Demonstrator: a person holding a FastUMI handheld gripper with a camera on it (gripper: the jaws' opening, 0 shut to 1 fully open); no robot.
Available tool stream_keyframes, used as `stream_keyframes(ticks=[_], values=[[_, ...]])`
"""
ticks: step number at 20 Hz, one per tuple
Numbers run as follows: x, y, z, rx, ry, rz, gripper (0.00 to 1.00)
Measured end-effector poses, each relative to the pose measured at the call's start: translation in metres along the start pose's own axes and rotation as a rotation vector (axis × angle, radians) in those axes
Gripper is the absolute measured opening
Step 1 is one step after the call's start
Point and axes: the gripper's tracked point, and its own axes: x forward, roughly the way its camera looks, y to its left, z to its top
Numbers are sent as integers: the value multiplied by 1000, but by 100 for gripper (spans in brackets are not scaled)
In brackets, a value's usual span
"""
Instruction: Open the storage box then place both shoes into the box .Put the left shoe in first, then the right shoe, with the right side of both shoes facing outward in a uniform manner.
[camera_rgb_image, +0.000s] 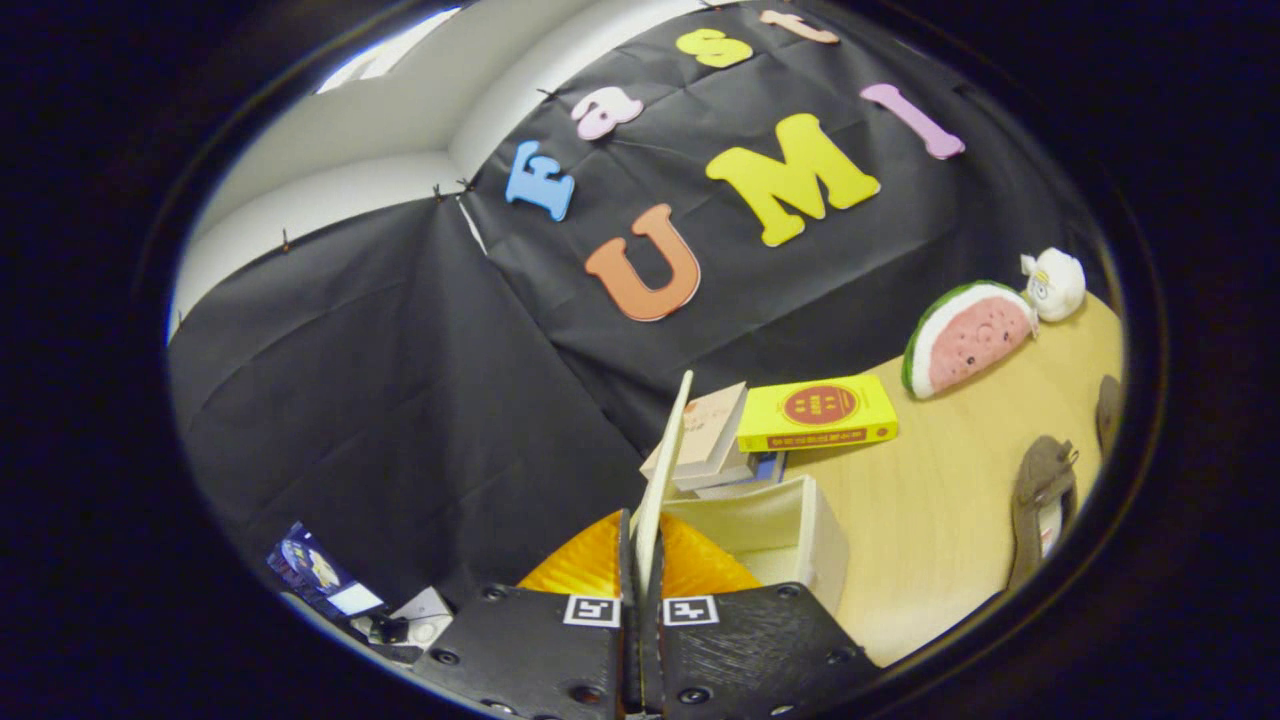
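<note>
My gripper (641, 580) is shut on the thin cream lid (664, 470) of the storage box (800, 535), and the lid stands raised on edge between my fingers. The box is cream, open at the top, and sits just right of my fingers on the wooden table (930, 500). A brown shoe (1040, 500) lies on the table to the right of the box. A second dark shoe (1108, 405) shows in part beyond the first one.
A stack of books (715, 440) topped by a yellow book (820, 412) lies behind the box. A watermelon plush (965, 335) and a small white plush (1055, 283) sit at the back right. An orange object (590, 565) shows below the lid.
</note>
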Motion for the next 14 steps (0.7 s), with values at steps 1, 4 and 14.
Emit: stream_keyframes(ticks=[1,4,14], values=[[4,15,4,-18,7,7,1],[15,57,10,-112,23,14,1],[72,154,-14,-274,90,7,13]])
